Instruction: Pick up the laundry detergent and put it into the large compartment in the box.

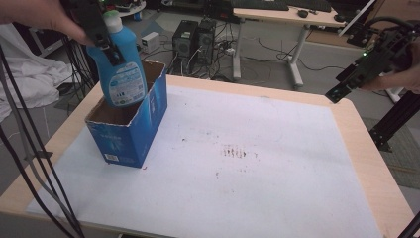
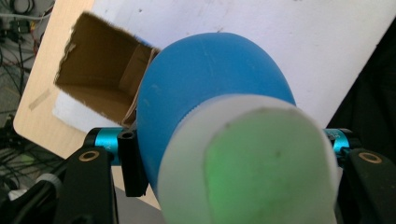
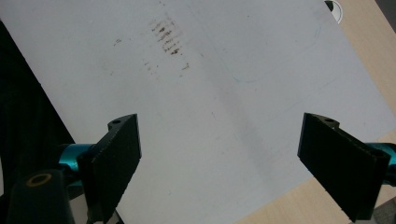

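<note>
- Left gripper (image 1: 110, 49) clamped on blue plastic detergent bottle with white-and-green cap (image 1: 120, 69); bottle tilted, base dipping into open mouth of blue cardboard box (image 1: 130, 131).
- Step judged: loading bottle into box.
- Next move likely needs: straightening bottle over box, lowering inside, then releasing.
- Right gripper (image 3: 219, 163) held wide apart, nothing between, well away from box.
- Bottle label and box print too small to read.

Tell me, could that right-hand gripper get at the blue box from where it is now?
Probably yes, though not directly. The right gripper hangs open off the table's far right corner, with bare white mat between it and the blue box. But the bottle, held by the left gripper, sits over the box's opening.
</note>
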Demonstrator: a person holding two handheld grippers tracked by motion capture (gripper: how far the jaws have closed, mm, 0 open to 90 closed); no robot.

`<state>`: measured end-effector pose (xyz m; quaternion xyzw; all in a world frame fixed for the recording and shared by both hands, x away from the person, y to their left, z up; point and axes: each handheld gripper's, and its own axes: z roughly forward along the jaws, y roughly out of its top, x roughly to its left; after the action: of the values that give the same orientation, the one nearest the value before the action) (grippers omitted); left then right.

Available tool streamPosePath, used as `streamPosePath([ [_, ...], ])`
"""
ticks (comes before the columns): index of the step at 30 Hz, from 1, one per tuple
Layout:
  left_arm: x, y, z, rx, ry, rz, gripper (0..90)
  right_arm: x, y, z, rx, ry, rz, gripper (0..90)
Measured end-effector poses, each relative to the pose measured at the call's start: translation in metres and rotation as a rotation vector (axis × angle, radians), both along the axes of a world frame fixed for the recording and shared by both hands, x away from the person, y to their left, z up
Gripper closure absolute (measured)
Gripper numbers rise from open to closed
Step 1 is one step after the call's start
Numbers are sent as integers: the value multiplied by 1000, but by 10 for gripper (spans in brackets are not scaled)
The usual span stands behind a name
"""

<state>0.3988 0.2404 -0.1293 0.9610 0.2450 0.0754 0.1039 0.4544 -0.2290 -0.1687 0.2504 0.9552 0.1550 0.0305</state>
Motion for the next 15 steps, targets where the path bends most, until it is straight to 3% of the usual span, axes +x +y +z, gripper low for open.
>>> streamPosePath([
  [8,7,14,-17,5,23,59,353,-1,0,0,-4,0,0,126],
  [15,10,17,-34,7,40,73,354,-2,1,0,-7,-3,4,126],
])
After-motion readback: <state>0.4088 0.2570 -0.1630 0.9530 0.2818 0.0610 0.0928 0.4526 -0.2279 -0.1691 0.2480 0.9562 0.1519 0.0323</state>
